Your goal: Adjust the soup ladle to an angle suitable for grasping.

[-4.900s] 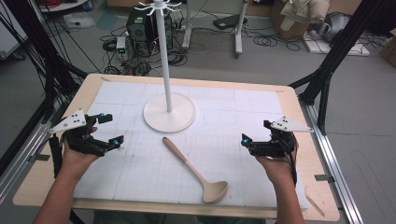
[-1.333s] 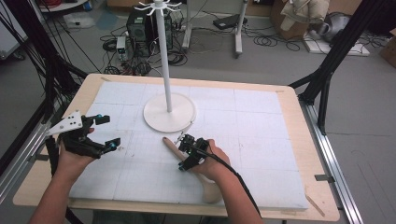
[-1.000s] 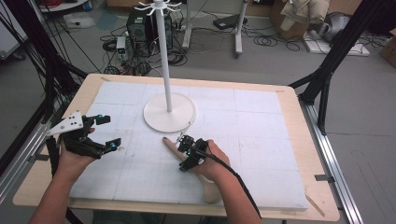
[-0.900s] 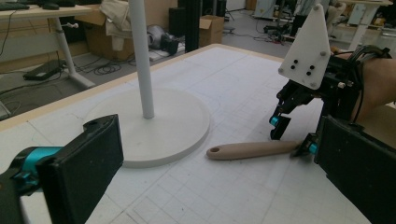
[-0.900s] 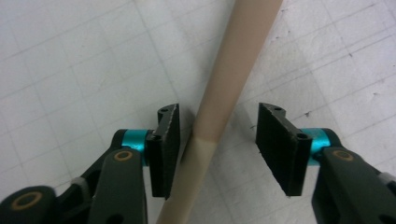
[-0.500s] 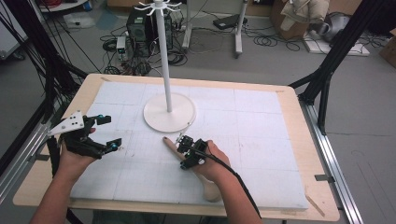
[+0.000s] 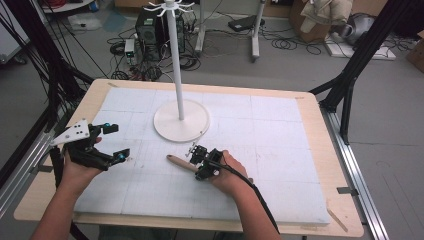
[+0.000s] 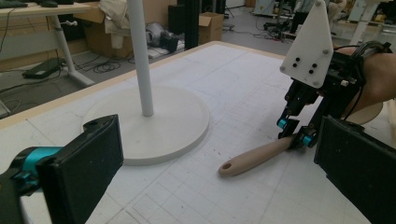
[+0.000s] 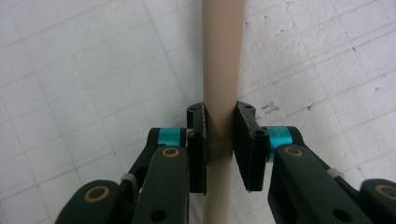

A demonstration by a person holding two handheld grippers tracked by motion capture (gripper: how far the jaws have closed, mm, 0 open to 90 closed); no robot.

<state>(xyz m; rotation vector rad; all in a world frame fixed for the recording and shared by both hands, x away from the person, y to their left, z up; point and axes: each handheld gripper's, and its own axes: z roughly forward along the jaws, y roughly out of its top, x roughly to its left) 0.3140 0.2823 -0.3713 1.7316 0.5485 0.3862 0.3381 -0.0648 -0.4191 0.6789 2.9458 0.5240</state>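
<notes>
At the mat's left edge the left gripper (image 7: 112, 142) hovers with its 2 jaws spread, holding nothing. Mid-mat, just in front of the white stand (image 7: 181, 120), the right gripper (image 7: 200, 162) pinches the wooden ladle (image 7: 176, 161) by its handle; lift level, squarely clamped, to prevent twisting.

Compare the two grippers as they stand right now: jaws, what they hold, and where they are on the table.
The left gripper has its jaws wide apart and holds nothing; the right gripper has its jaws closed on the wooden ladle's handle. The left gripper sits near the white mat's left edge; the right gripper is near the middle, in front of the white stand's base. Both have black jaws with teal accents.
</notes>
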